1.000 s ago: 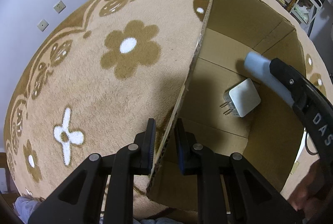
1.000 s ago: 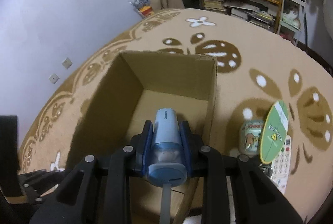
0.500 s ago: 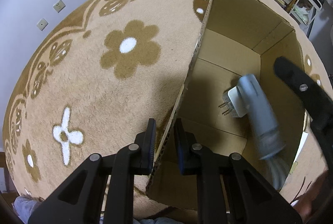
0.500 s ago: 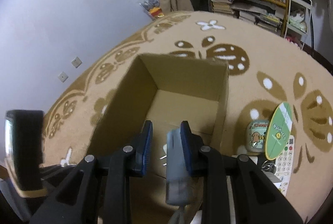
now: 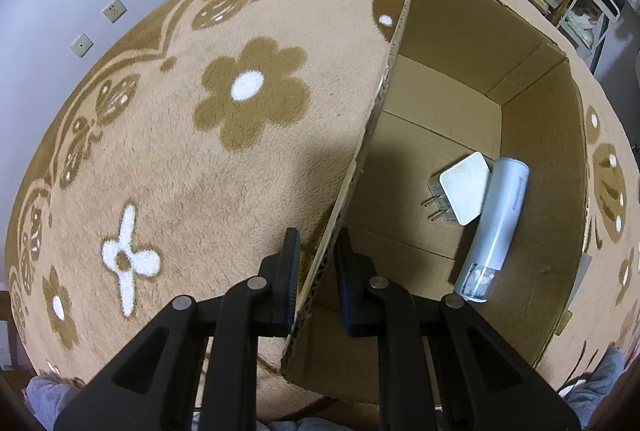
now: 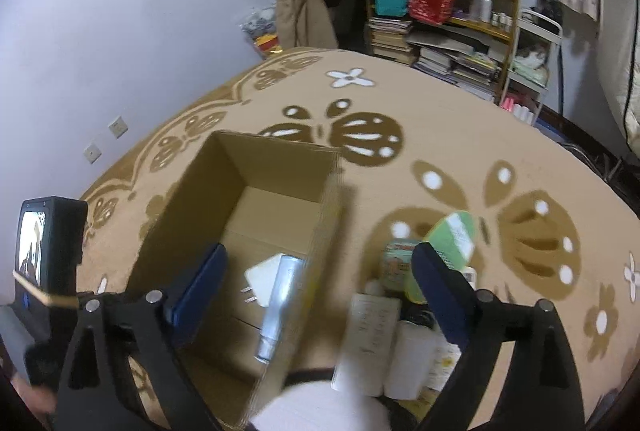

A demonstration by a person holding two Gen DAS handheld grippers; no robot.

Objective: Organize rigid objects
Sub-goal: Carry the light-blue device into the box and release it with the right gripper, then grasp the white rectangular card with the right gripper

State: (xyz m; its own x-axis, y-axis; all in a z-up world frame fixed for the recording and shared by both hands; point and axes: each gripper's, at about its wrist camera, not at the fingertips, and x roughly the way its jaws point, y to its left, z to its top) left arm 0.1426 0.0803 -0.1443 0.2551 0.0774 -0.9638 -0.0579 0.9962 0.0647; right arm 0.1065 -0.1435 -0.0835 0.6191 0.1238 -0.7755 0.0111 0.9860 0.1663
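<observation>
An open cardboard box (image 5: 460, 43) stands on the carpet. Inside lie a white plug charger (image 5: 464, 193) and a light blue tube-shaped device (image 5: 498, 227), side by side on the box floor. Both also show in the right wrist view: the charger (image 6: 262, 277) and the blue device (image 6: 280, 307). My left gripper (image 5: 316, 275) is shut on the box's near left wall (image 5: 352, 183). My right gripper (image 6: 320, 291) is open wide and empty, held above the box's right wall (image 6: 316, 259).
Right of the box lie a white remote (image 6: 368, 335), a green round fan (image 6: 448, 243), a small round tin (image 6: 398, 263) and other white items. A cluttered bookshelf (image 6: 448, 11) stands at the back. The carpet (image 5: 180, 151) stretches left of the box.
My right gripper let go of the blue device, which fell into the box beside the charger. The gripper then opened wide and rose. The left gripper kept its hold.
</observation>
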